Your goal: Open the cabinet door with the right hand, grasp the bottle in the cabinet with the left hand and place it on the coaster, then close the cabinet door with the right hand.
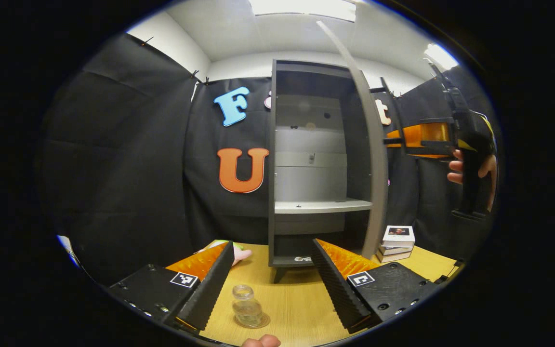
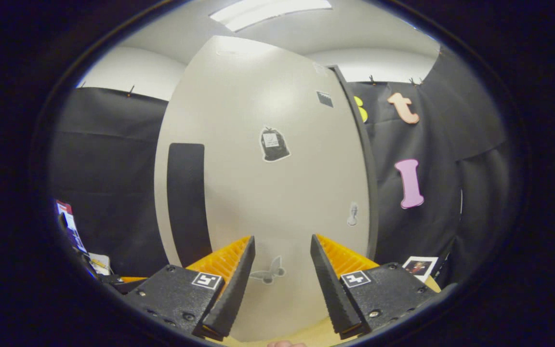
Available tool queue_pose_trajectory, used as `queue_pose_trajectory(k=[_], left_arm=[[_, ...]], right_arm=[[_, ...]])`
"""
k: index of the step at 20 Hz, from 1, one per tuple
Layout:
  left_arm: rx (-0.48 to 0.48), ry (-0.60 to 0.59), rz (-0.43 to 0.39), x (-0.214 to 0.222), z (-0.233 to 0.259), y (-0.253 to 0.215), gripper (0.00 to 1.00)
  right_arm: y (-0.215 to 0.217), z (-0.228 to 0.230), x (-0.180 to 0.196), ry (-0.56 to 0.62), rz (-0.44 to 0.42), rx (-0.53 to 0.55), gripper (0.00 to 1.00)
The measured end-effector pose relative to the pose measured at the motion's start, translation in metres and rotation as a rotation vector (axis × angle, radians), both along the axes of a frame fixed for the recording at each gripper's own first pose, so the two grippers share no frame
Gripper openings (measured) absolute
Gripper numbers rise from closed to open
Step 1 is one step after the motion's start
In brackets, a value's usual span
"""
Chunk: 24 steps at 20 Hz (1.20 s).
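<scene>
A small clear glass bottle (image 1: pixel 246 305) stands upright on a round coaster (image 1: pixel 253 321) on the wooden table (image 1: pixel 297 303). My left gripper (image 1: pixel 272 284) is open, its fingers on either side of the bottle and apart from it. Behind stands the dark cabinet (image 1: pixel 271 159) with its pale door (image 1: pixel 373 159) swung open, edge-on; its shelves look bare. My right gripper (image 1: pixel 405 139), held by a hand (image 1: pixel 455 171), hovers to the right of the door. In the right gripper view that gripper (image 2: pixel 282 284) is open, close to the door's outer face (image 2: pixel 277 183) and right of its dark handle (image 2: pixel 187 202).
A small stack of books (image 1: pixel 397 243) lies on the table right of the cabinet, also seen as a book (image 2: pixel 419 266) in the right gripper view. A pink and green object (image 1: pixel 231 251) lies left of the cabinet's foot. Black cloth walls close in all sides.
</scene>
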<state>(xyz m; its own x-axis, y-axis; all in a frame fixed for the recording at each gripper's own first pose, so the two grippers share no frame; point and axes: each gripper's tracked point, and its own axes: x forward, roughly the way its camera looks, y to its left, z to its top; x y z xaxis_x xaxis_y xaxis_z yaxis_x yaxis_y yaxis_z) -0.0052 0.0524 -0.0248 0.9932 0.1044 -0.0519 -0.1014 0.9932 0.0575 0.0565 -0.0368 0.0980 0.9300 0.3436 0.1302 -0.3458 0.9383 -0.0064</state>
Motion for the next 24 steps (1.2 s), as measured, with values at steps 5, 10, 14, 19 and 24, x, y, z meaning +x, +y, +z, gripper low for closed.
queue_pose_trajectory(k=[5, 10, 14, 19, 24], left_arm=[[0.000, 0.005, 0.028, -0.004, -0.006, 0.014, 0.97], [-0.023, 0.025, 0.050, -0.004, -0.014, 0.028, 0.97], [-0.032, 0.024, 0.045, -0.004, -0.011, 0.026, 0.97], [-0.031, 0.027, 0.031, -0.008, -0.012, 0.018, 0.97], [-0.044, 0.003, -0.015, -0.010, -0.002, -0.004, 0.97]], right_arm=[[0.024, -0.002, 0.021, -0.004, 0.041, -0.010, 0.76], [0.023, 0.001, 0.034, -0.035, -0.044, -0.045, 0.77], [0.019, 0.001, 0.037, -0.051, -0.100, -0.098, 0.79], [0.000, 0.003, 0.010, -0.042, -0.108, -0.056, 0.85], [-0.047, -0.012, -0.045, -0.036, -0.140, -0.039, 0.85]])
